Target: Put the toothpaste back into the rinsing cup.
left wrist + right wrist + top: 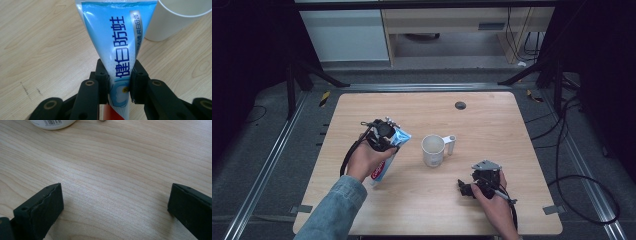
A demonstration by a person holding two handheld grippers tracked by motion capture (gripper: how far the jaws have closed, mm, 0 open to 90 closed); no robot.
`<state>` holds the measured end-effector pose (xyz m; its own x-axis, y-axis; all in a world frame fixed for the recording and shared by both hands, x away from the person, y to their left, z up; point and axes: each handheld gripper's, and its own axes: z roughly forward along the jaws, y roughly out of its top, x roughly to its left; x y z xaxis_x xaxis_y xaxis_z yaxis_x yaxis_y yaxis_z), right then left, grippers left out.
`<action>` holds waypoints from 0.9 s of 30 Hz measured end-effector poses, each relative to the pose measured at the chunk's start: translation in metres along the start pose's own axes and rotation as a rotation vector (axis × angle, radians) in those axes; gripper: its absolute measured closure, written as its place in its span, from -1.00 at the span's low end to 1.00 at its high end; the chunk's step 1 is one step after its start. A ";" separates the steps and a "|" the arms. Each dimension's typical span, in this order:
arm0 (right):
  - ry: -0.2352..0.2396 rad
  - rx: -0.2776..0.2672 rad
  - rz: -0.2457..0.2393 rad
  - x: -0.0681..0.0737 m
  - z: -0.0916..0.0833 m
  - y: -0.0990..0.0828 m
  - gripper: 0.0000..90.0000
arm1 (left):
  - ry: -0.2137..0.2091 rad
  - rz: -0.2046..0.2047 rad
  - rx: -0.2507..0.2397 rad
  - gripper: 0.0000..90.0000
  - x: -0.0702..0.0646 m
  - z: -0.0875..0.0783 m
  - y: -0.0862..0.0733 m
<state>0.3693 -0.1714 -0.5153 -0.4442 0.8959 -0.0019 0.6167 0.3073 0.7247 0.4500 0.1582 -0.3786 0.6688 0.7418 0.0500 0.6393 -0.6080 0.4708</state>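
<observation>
Clamping from both sides, the black pads (135,83) of the left gripper (119,86) are pinching the toothpaste tube (117,42) near its narrow end, so the jaws are closed on it with the tube's blue body fanning upward through the middle of the left gripper view. In the high view the left gripper (381,135) is sitting left of centre, with the tube (387,160) slanting down and to the left beneath it, its lower end near the wooden table (492,120). Just right of it, near the middle of that frame, a white mug (433,150) is standing upright with its handle pointing right. At the lower right, the right gripper (469,187) is resting well apart from the mug. In its own view its jaws are standing wide apart over bare wood, gripping nothing.
</observation>
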 end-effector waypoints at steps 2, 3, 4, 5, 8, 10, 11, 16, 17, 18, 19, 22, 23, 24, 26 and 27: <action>0.000 0.000 0.000 0.000 0.000 0.000 -0.99 | 0.001 -0.008 -0.010 0.60 0.001 -0.003 0.001; 0.001 0.000 0.001 0.000 0.000 0.000 -0.99 | 0.002 -0.013 -0.017 0.60 0.002 -0.004 0.001; -0.001 0.000 0.000 0.000 0.000 0.000 -0.99 | 0.005 -0.016 -0.023 0.60 0.002 -0.007 0.002; 0.000 0.000 0.000 0.000 0.000 0.000 -0.99 | 0.006 -0.017 -0.028 0.60 0.002 -0.009 0.002; 0.000 0.000 -0.001 0.000 0.000 0.000 -0.99 | 0.014 -0.019 -0.044 0.60 0.003 -0.015 0.004; 0.002 -0.001 0.001 0.000 0.000 0.000 -0.99 | 0.020 -0.013 -0.048 0.60 0.004 -0.019 0.007; -0.001 0.001 -0.001 0.000 0.000 0.000 -0.99 | 0.024 -0.010 -0.050 0.60 0.004 -0.021 0.009; -0.003 -0.001 -0.014 -0.001 0.000 0.000 -0.99 | 0.041 0.002 -0.071 0.60 0.005 -0.032 0.018; -0.005 -0.001 -0.014 -0.001 0.000 0.000 -0.99 | 0.042 0.002 -0.076 0.60 0.005 -0.033 0.019; -0.003 -0.001 -0.014 -0.001 0.000 0.000 -0.99 | 0.039 0.002 -0.089 0.61 0.005 -0.035 0.021; -0.004 -0.001 -0.014 -0.001 0.000 0.000 -0.99 | 0.039 0.001 -0.097 0.61 0.004 -0.035 0.022; -0.004 0.000 -0.003 0.000 0.000 0.000 -0.99 | 0.031 0.011 -0.104 0.61 0.002 -0.034 0.023; -0.007 -0.003 -0.012 0.000 0.000 0.000 -0.99 | 0.029 0.009 -0.104 0.60 0.001 -0.033 0.023; -0.005 0.001 -0.003 0.000 0.000 0.000 -0.99 | 0.034 0.015 -0.105 0.61 0.000 -0.033 0.023; -0.007 -0.001 -0.009 0.000 0.000 0.000 -0.99 | 0.037 0.019 -0.119 0.61 -0.002 -0.035 0.024; -0.005 0.001 -0.002 0.000 0.000 0.000 -0.99 | 0.033 0.019 -0.128 0.61 -0.003 -0.037 0.024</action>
<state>0.3692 -0.1714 -0.5154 -0.4422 0.8969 -0.0071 0.6165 0.3097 0.7239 0.4496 0.1518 -0.3351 0.6659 0.7408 0.0882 0.5715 -0.5826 0.5779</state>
